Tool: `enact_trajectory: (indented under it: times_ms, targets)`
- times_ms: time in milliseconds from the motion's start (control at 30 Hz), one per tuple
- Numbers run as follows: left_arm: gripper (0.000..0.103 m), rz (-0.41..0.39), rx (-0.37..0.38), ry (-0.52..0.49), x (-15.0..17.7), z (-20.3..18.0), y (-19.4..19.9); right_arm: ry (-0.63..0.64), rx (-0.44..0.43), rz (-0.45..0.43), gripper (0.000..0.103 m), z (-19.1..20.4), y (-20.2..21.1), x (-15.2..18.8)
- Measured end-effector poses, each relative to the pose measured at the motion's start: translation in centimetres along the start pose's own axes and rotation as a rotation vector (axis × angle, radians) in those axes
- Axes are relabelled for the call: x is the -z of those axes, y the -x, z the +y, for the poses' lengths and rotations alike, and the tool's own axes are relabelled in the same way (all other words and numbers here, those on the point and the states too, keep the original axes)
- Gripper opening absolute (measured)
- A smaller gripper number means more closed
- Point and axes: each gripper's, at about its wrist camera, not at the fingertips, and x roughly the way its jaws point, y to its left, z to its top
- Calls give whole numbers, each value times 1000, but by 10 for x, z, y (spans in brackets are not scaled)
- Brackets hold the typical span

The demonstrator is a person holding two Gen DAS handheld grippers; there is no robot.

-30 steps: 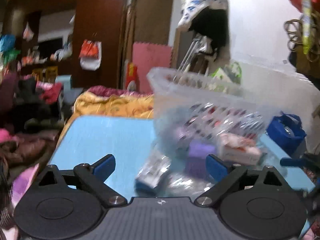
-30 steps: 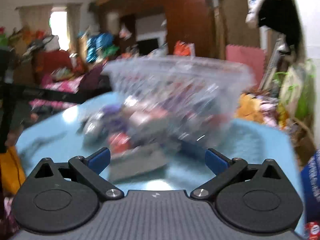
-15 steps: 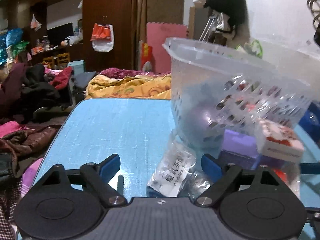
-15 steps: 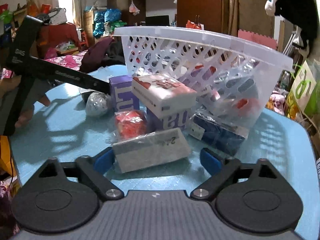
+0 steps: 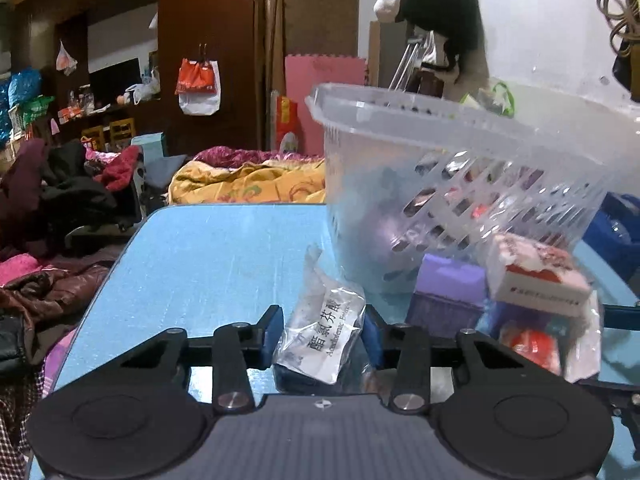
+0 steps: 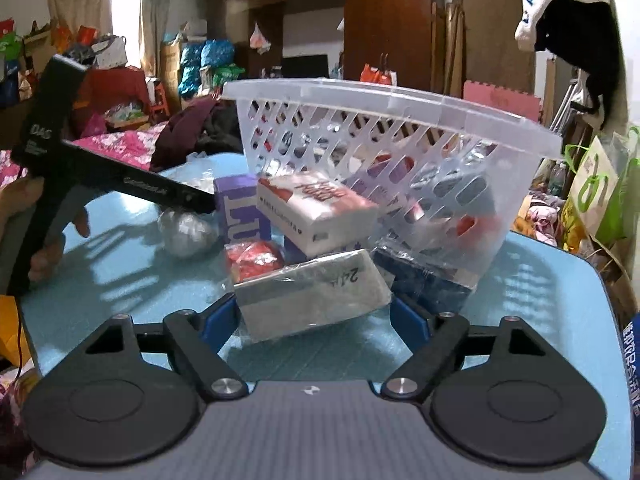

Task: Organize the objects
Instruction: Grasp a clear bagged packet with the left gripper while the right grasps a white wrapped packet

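Observation:
A clear slotted basket (image 5: pixel 460 152) (image 6: pixel 392 128) leans tilted over a heap of spilled packs on the blue table (image 5: pixel 208 264). My left gripper (image 5: pixel 322 334) is closing; its blue pads press the sides of a clear packet with a printed label (image 5: pixel 324 328). My right gripper (image 6: pixel 314 320) is also closing. A grey plastic-wrapped packet (image 6: pixel 312 296) lies between its pads, which stand at the packet's ends with no clear squeeze. Behind it lie a white-and-red box (image 6: pixel 316 208) (image 5: pixel 536 280), a purple box (image 6: pixel 240 208) (image 5: pixel 448 292) and a red pouch (image 6: pixel 252 260).
A silvery bundle (image 6: pixel 186 232) and a dark blue pack (image 6: pixel 424 284) also lie by the basket. A person's hand (image 6: pixel 36 248) holds the left tool's handle (image 6: pixel 48 128) at the table's left. Clothes and bags crowd the room beyond the table edges.
The basket, blurred and moving a second ago, now rests still. The left jaws have closed in on the clear packet. The right jaws have narrowed around the grey packet.

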Motion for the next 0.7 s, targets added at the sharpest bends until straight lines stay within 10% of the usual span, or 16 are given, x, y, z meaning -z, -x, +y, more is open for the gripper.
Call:
enact_trajectory:
  times_ms: [700]
  targets:
    - [44,-174,22,-69,13,-27,62,-59,72,-256,83,-15,70,-1]
